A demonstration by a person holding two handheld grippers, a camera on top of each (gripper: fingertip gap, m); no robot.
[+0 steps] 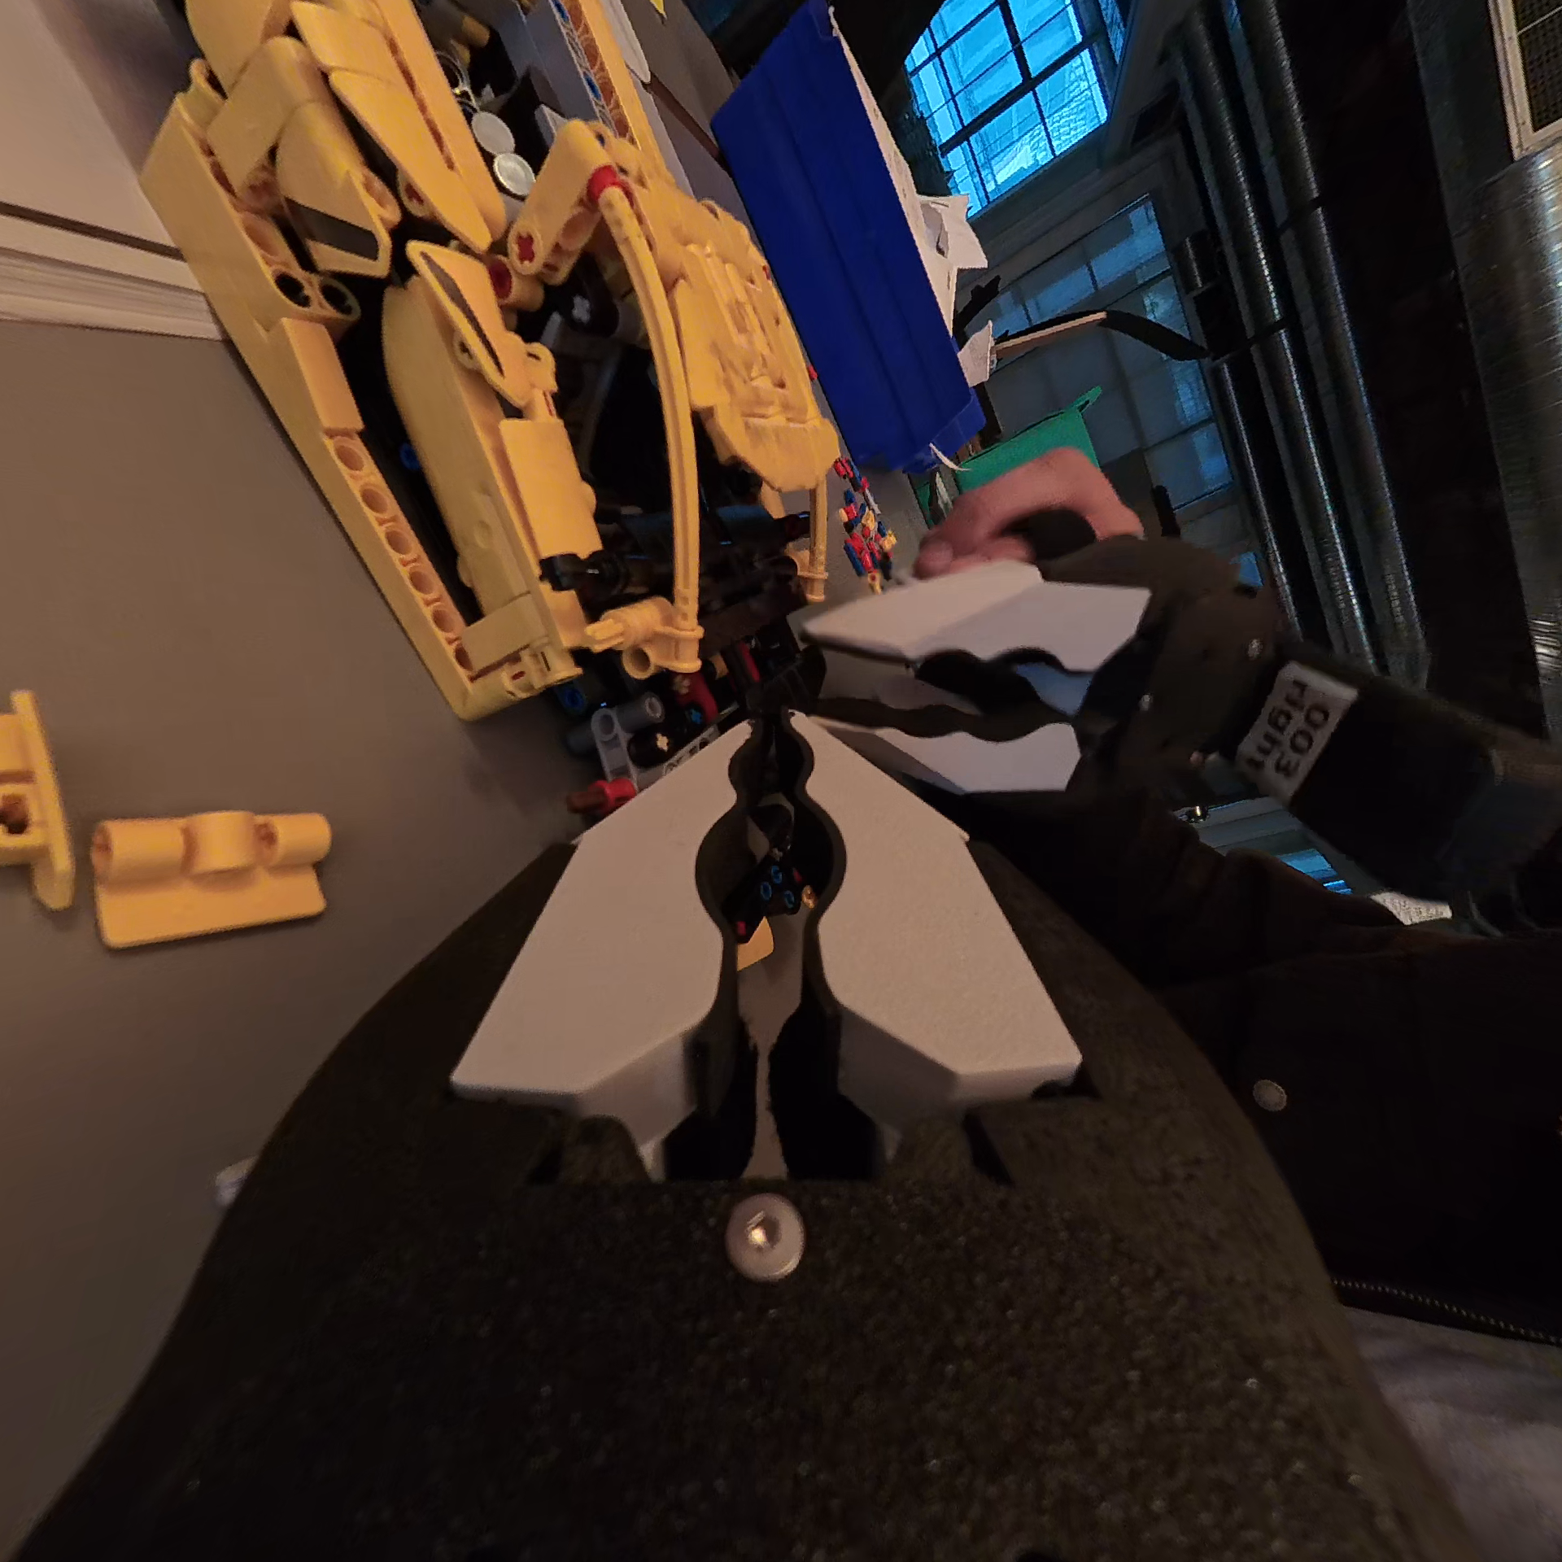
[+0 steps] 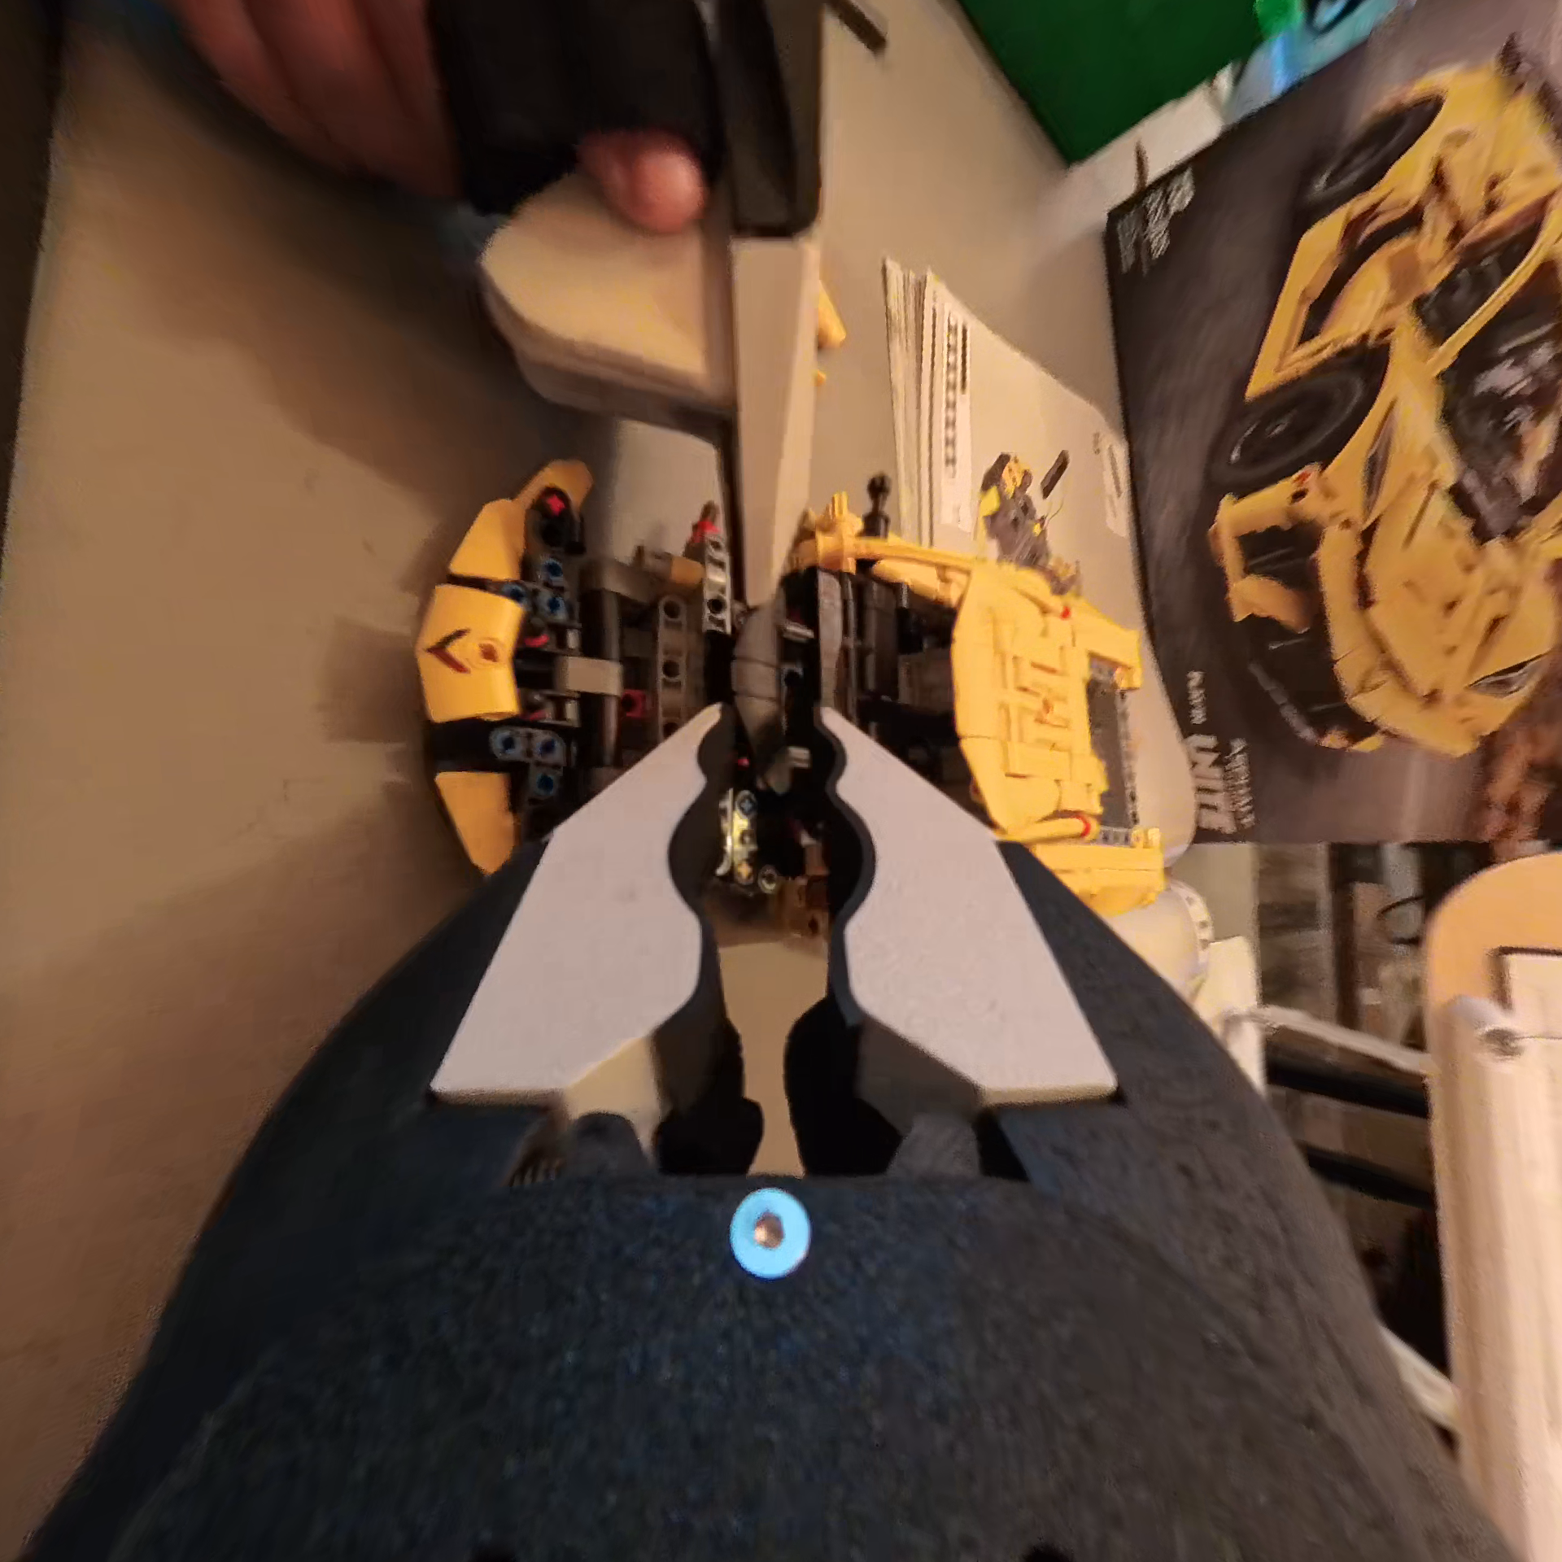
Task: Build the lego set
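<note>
The half-built yellow lego car lies on the grey table; its black frame is bare in the middle. My left gripper is shut on a black part of that frame. My right gripper comes in from the side and is shut on the frame right beside it; it also shows in the left wrist view. In the right wrist view the car lies across the picture, its yellow front bumper at the left. The left gripper reaches down from above, held by a hand.
Two loose yellow pieces lie on the table left of the car. A pile of small pins, a blue bin and a green box stand behind. The set's box and booklet lie beyond the car.
</note>
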